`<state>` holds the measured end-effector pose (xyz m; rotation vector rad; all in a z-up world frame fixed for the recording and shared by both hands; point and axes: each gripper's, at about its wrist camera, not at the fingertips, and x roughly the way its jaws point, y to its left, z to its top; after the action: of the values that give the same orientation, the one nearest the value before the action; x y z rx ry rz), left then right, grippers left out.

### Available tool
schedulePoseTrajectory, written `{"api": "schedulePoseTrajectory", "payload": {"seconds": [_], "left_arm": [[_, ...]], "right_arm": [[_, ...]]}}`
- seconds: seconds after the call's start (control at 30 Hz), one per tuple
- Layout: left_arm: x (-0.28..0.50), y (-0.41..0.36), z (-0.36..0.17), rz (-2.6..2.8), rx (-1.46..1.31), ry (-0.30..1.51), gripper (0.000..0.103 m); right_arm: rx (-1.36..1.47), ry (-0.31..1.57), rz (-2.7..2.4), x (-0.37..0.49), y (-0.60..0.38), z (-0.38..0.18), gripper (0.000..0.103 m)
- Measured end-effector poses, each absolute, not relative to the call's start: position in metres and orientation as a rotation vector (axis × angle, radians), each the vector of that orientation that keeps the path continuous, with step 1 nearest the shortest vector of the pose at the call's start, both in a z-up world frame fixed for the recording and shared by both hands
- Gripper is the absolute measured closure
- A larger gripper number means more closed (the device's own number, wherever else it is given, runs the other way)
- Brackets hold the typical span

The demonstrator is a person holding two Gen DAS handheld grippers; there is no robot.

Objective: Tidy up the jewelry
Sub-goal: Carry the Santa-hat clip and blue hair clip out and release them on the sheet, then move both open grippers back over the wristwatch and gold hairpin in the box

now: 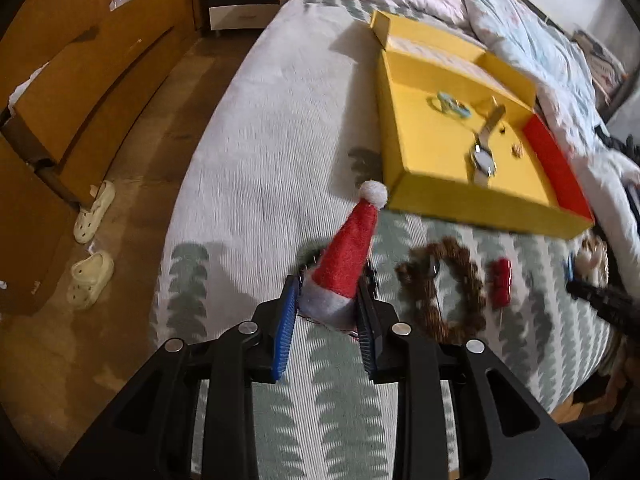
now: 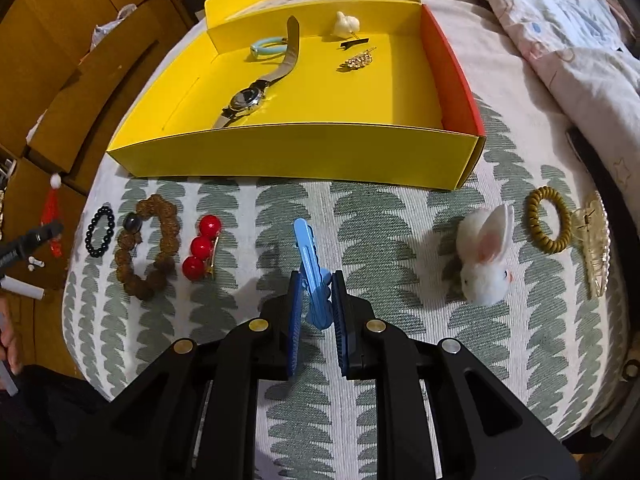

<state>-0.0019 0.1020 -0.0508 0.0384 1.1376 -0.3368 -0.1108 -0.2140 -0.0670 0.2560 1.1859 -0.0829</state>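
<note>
Gripping two pieces at once, both grippers hang over the bedspread (image 2: 360,216) on the near side of the yellow box (image 2: 296,152), which serves as the landmark throughout. The left gripper (image 1: 328,300) has its jaws clenched on the white brim of a small red felt Santa hat clip (image 1: 348,256), whose pompom tip points toward the box's near left corner. Judged from its look, this piece is very light and soft; the felt will squash under the pads, so the firmer hold is low at the brim, where a clip base probably sits. The right gripper (image 2: 314,300) has its jaws closed on the rear end of a blue plastic hair clip (image 2: 310,264), whose tip points toward the box's near wall. It appears light, stiff and smooth, so it may slip or pivot if held only at its end. Inside the box lie a wristwatch (image 2: 250,96), a pale blue ring (image 2: 266,49) and a gold brooch (image 2: 356,60). In front of the box, a brown bead bracelet (image 2: 148,248), a red ball clip (image 2: 202,248) and a white rabbit clip (image 2: 486,260) rest on the bedspread.
</note>
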Motion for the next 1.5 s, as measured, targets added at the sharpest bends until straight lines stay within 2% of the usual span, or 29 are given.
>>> {"api": "schedulePoseTrajectory", "payload": {"seconds": [0.47, 0.6, 0.7, 0.77, 0.8, 0.97, 1.23, 1.33, 1.5], "left_arm": [[0.069, 0.078, -0.081, -0.275, 0.046, 1.201, 0.074], [0.080, 0.078, -0.089, -0.241, 0.030, 1.215, 0.073], [0.084, 0.080, -0.092, -0.258, -0.013, 1.244, 0.066], [0.083, 0.080, -0.089, -0.254, -0.021, 1.248, 0.054], [0.083, 0.082, -0.086, -0.252, -0.028, 1.240, 0.051], [0.079, 0.090, -0.061, -0.253, -0.089, 1.190, 0.041], [0.052, 0.054, -0.016, -0.341, -0.029, 1.061, 0.036], [0.042, 0.019, -0.012, -0.415, 0.036, 1.050, 0.032], [0.039, -0.030, -0.018, -0.473, 0.136, 1.070, 0.031]], "right_arm": [[0.270, 1.238, -0.123, -0.096, -0.228, -0.087, 0.087], [0.248, 1.242, -0.149, -0.094, -0.228, -0.088, 0.081], [0.265, 1.242, -0.137, -0.093, -0.229, -0.086, 0.079], [0.270, 1.240, -0.140, -0.092, -0.230, -0.082, 0.078], [0.272, 1.233, -0.138, -0.092, -0.230, -0.079, 0.078], [0.256, 1.181, -0.114, -0.092, -0.224, -0.063, 0.060], [0.296, 1.015, -0.063, -0.090, -0.230, -0.028, 0.053], [0.338, 0.972, -0.078, -0.080, -0.244, -0.017, 0.053], [0.392, 0.924, -0.105, -0.053, -0.271, -0.004, 0.053]]}}
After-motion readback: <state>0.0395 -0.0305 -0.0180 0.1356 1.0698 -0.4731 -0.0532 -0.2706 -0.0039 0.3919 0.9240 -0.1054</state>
